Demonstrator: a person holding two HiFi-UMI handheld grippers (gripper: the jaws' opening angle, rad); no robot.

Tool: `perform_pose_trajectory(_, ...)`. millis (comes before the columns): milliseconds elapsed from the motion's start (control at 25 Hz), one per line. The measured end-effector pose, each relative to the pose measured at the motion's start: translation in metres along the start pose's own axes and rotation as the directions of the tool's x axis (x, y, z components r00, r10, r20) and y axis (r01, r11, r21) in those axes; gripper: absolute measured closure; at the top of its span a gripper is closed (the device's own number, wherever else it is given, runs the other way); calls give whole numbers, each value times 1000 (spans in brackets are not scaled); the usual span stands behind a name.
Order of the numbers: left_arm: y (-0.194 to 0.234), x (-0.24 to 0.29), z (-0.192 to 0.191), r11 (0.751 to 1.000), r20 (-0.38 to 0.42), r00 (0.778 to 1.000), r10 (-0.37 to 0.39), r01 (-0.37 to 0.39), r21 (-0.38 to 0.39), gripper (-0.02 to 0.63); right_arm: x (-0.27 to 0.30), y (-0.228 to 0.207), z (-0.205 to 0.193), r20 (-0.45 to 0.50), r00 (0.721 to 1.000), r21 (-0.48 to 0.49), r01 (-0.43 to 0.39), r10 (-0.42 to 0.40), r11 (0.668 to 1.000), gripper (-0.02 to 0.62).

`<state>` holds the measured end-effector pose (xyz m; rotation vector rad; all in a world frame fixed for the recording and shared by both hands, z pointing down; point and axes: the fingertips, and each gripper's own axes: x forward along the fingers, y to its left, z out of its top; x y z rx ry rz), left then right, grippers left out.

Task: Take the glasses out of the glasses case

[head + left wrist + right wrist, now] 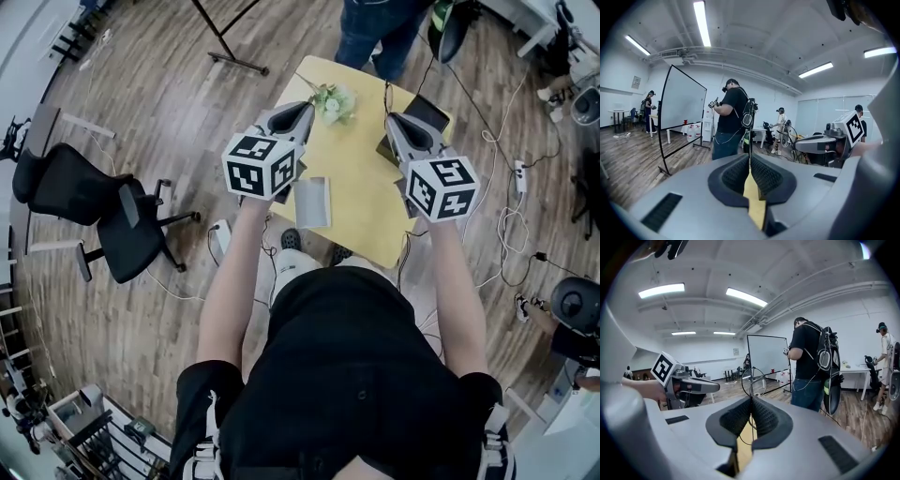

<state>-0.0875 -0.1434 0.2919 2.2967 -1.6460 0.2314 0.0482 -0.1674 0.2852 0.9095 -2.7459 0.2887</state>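
Thin wire glasses with a round lens ring (753,380) stick up from the seam of my right gripper (751,401), which is shut on them. In the head view the right gripper (394,122) hangs above the yellow table (361,187), over a dark case-like box (427,114) at the table's far right edge. My left gripper (305,111) is raised level with it, to its left. Its jaws (750,161) are pressed together. A thin dark upright line (750,131) stands just above their seam, and I cannot tell whether it is pinched.
A flat grey rectangle (312,202) lies near the table's front edge and a small bunch of pale flowers (333,101) stands at the back. A person (380,33) stands beyond the table. An office chair (103,211) is on the left, with cables (511,216) on the floor at right.
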Motion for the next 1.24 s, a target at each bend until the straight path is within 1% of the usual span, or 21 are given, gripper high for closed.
perform_pose_trajectory(120, -3, 1, 4, 1000, -4, 1000, -2, 2, 21, 574, 1, 4, -3, -1, 1000, -1, -15, 15, 1000, 571)
perform_pose_trajectory(200, 0, 0, 4, 1000, -2, 1000, -1, 1, 21, 574, 3, 7, -5, 3, 1000, -4, -17, 17, 1000, 572)
perform_pose_trajectory(360, 5, -3, -1, 1000, 1, 1000, 3, -3, 3, 574, 6, 10, -6, 15, 1000, -14, 3, -3, 1000, 574)
perform_pose_trajectory(560, 3, -6, -8, 1000, -2, 1000, -1, 1, -18, 574, 4, 14, -4, 28, 1000, -9, -7, 7, 1000, 574)
perform_pose_trajectory(1000, 5, -10, -18, 999, -6, 1000, 5, -5, -50, 574, 4, 20, -9, 8, 1000, -39, -29, 29, 999, 574)
perform_pose_trajectory(1240, 7, -13, -21, 998, -5, 1000, 12, -12, -54, 574, 6, 26, -12, -7, 999, -65, -37, 37, 997, 574)
